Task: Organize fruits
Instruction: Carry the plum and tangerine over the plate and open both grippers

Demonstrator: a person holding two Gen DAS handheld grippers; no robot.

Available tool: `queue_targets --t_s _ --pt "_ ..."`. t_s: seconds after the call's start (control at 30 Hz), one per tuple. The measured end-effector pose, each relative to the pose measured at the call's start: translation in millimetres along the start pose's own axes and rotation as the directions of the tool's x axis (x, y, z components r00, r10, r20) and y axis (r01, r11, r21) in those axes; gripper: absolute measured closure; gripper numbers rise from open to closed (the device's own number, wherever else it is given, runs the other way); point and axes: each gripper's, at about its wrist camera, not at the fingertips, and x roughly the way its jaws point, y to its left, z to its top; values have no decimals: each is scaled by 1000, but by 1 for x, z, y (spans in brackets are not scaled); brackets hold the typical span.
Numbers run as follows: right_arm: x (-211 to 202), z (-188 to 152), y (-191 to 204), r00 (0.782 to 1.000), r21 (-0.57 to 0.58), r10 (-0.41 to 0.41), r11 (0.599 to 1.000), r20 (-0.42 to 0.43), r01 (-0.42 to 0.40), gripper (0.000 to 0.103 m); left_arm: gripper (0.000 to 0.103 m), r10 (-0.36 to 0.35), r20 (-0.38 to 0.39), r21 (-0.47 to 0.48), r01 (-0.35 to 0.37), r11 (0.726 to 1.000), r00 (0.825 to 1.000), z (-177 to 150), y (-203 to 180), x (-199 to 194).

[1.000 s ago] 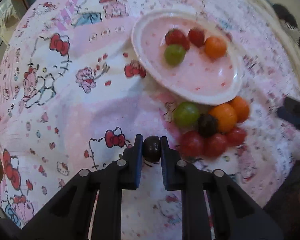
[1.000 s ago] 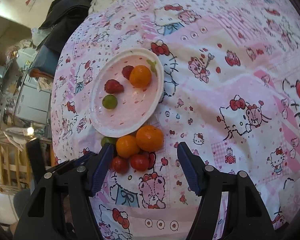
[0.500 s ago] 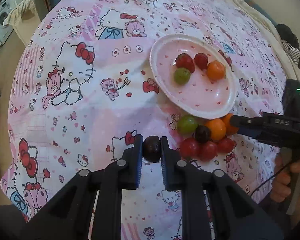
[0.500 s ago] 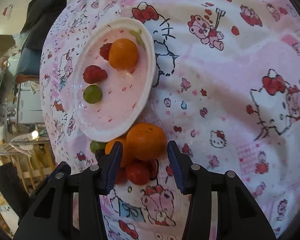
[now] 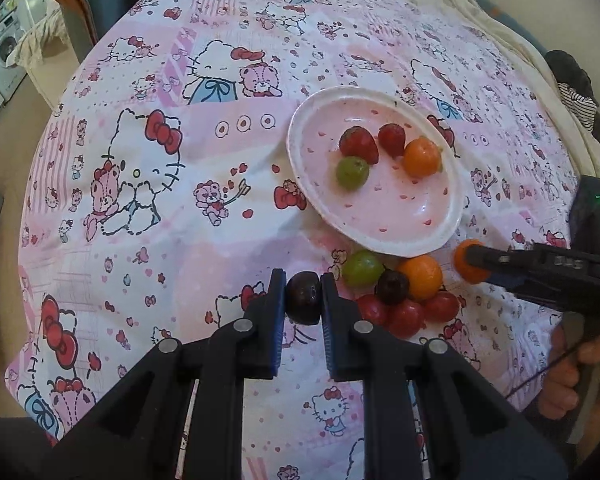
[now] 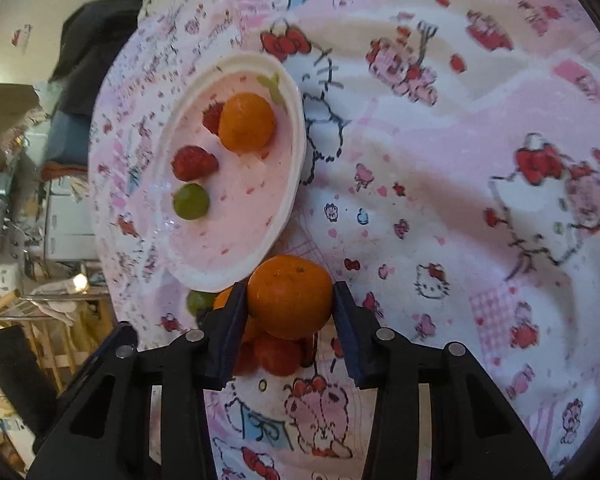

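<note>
- Here, in the left wrist view, the left gripper (image 5: 304,298) pinches a dark round fruit (image 5: 304,298) between its fingers, above the printed cloth (image 5: 140,208).
- The same view alone shows the right gripper (image 5: 476,264) from the side, its fingers around an orange (image 5: 469,267) beside the pile of loose fruit (image 5: 400,292) (greens, reds, one dark, one orange) just below the plate (image 5: 300,160).
- On the plate lie two strawberries, a green fruit and a small orange.
- In the right wrist view, the right gripper (image 6: 290,300) has both finger pads against the dimpled orange (image 6: 290,298), which hides most of the pile.
- The plate (image 6: 292,168) is glossy, oval and pale-rimmed; the left gripper is only partly seen at the lower left.
</note>
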Motion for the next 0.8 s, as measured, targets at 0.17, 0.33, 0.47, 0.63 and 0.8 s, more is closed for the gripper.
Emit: queue_targets --t_s 0.17,0.33,0.47,0.63,0.8 --pt "-33 -2 -4 996 6 21 1000 82 -21 59 90 -3 70 -37 6 999 998 3 8 -14" --pt "-86 8 23 972 -108 86 992 220 -64 59 90 -15 287 12 12 1000 958 30 4 -66" --pt "-90 32 55 965 -210 102 976 243 -50 59 90 -3 290 70 -18 997 957 62 -6 -60" --pt "-55 55 69 983 -256 69 966 173 -23 59 90 -8 261 129 -27 991 965 82 -15 -27" --pt "-16 68 68 995 -268 12 963 101 15 59 89 -82 207 157 49 986 975 89 -18 13"
